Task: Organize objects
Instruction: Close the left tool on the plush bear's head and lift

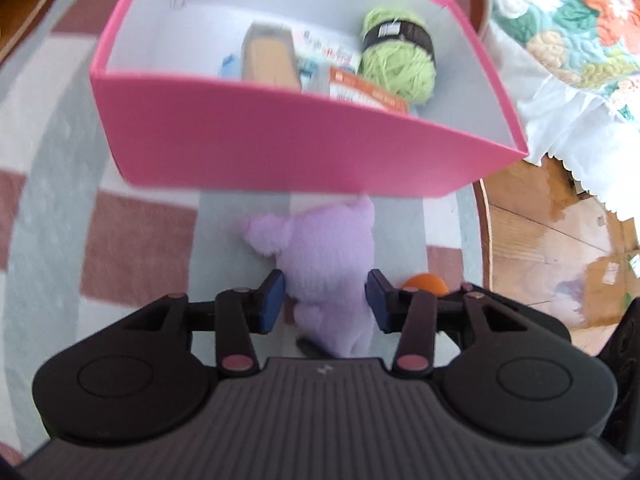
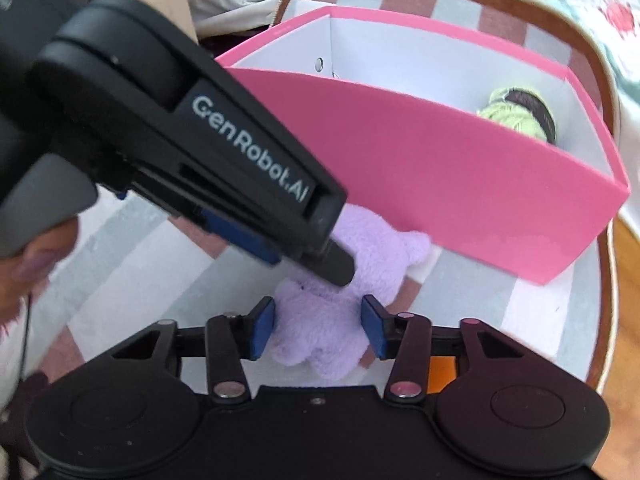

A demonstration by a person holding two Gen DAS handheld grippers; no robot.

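Both pairs of jaws stand part open around the soft lilac plush toy point(image 1: 328, 276), which lies on the checked pink, white and grey rug just before the near wall of the pink cardboard box point(image 1: 280, 140). On my left gripper point(image 1: 326, 300) one blue pad touches the fleece and the other stands just clear. On my right gripper point(image 2: 318, 328) both pads point(image 2: 262, 330) sit just beside the toy; I cannot tell whether they press it. Inside the white-lined box lie a ball of light green yarn with a dark band point(image 1: 394, 54) and some small packets point(image 1: 288, 60). An orange round thing point(image 1: 426, 285) shows beside the toy.
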